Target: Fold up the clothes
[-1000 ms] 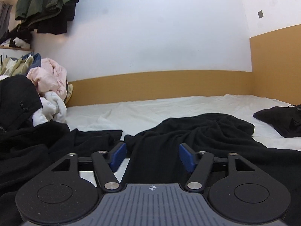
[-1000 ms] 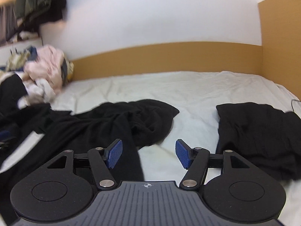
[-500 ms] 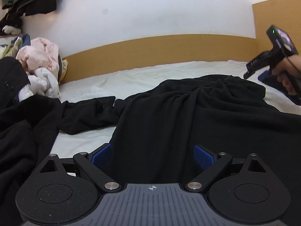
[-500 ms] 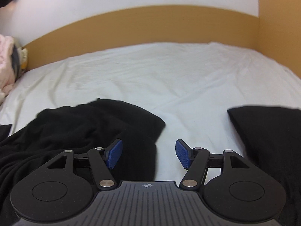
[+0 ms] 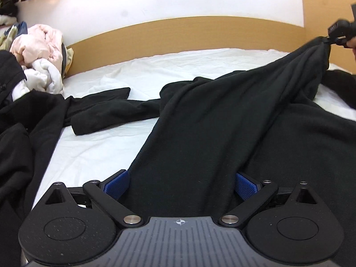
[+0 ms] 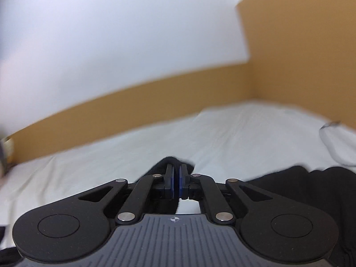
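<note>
A black fleece garment (image 5: 222, 120) is spread over the white bed sheet (image 5: 93, 151). One corner of it is lifted at the far right, where my right gripper (image 5: 327, 41) pinches it. In the right wrist view that gripper (image 6: 176, 183) is shut, with a fold of the black garment (image 6: 171, 163) sticking out past its blue pads. My left gripper (image 5: 181, 184) is open, its blue pads wide apart on either side of the garment's near edge, which lies between them.
A heap of pink, white and dark clothes (image 5: 37, 51) sits at the left, with more black clothing (image 5: 20, 133) in front of it. Another black garment (image 6: 311, 191) lies at the right. A wooden headboard (image 5: 189, 33) and side panel (image 6: 300, 55) border the bed.
My right gripper has shut on a corner of the black garment and lifted it up to the right. My left gripper moved in lower over the garment's near edge, still open.
</note>
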Available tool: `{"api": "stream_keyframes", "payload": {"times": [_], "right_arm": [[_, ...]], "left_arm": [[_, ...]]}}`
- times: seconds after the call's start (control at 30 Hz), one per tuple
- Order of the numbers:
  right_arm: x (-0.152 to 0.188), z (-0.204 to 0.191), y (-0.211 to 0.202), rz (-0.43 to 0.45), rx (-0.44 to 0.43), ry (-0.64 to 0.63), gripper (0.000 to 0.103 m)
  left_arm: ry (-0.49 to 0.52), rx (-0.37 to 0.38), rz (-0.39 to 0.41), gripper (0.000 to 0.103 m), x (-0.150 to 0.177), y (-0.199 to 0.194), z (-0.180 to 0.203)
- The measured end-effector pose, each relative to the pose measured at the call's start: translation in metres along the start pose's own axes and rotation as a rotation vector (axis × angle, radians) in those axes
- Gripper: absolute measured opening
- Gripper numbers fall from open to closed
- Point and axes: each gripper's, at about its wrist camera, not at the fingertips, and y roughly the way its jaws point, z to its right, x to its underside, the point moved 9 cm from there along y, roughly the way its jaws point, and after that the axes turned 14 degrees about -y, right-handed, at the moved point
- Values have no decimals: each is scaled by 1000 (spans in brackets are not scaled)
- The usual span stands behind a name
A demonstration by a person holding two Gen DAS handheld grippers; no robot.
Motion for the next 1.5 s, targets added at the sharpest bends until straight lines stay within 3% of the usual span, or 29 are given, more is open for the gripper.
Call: {"api": "stream_keyframes", "payload": {"times": [0.03, 0.07, 0.1, 0.13, 0.17, 0.27, 0.47, 0.53, 0.73, 0.83, 0.93, 1.03, 1.23, 1.3, 1.33, 1.37, 1.5], "right_arm": [[7, -3, 3, -86, -47, -10, 18], [12, -9, -2, -107, -40, -66, 30], [17, -16, -14, -80, -22, -114, 38], [21, -23, -27, -39, -9, -150, 54], [30, -32, -41, -6, -32, -148, 63], [77, -62, -74, 49, -176, -60, 67], [188, -106, -96, -2, -238, -108, 73], [203, -112, -88, -65, -242, -144, 73], [167, -127, -101, 11, -261, -189, 79], [128, -145, -74, 21, -255, -249, 79], [98, -177, -32, -23, -226, -442, 79], [90, -225, 3, -90, -243, -688, 79], [103, -307, 49, -233, -343, -1067, 79], [106, -315, 56, -273, -363, -1061, 75], [108, -315, 56, -318, -404, -1009, 46], [109, -315, 52, -320, -432, -967, 4], [100, -311, -34, 9, -503, -811, 3]], "left_arm": [[11, -2, 1, 100, 0, 0, 2], [21, -3, 3, 101, 1, -1, 3], [30, -4, 4, 102, 1, -1, 4], [34, -2, 6, 102, 1, -2, 5], [34, 2, 7, 102, 1, -3, 5], [21, 16, 3, 102, 0, -3, 4], [45, -5, 3, 102, 2, -3, 7], [62, -12, 7, 102, 2, -3, 9], [87, -30, 6, 102, 3, 1, 11], [85, -28, 5, 102, 3, 1, 11], [65, -15, -5, 102, 3, 2, 8], [38, -3, -20, 103, 3, 4, 5], [10, 13, -33, 103, 2, 7, 3], [-25, 26, -45, 103, 2, 8, -1], [-49, 28, -49, 103, 1, 9, -4], [-78, 29, -52, 102, 0, 9, -9], [-216, 32, -50, 103, -3, 7, -29]]}}
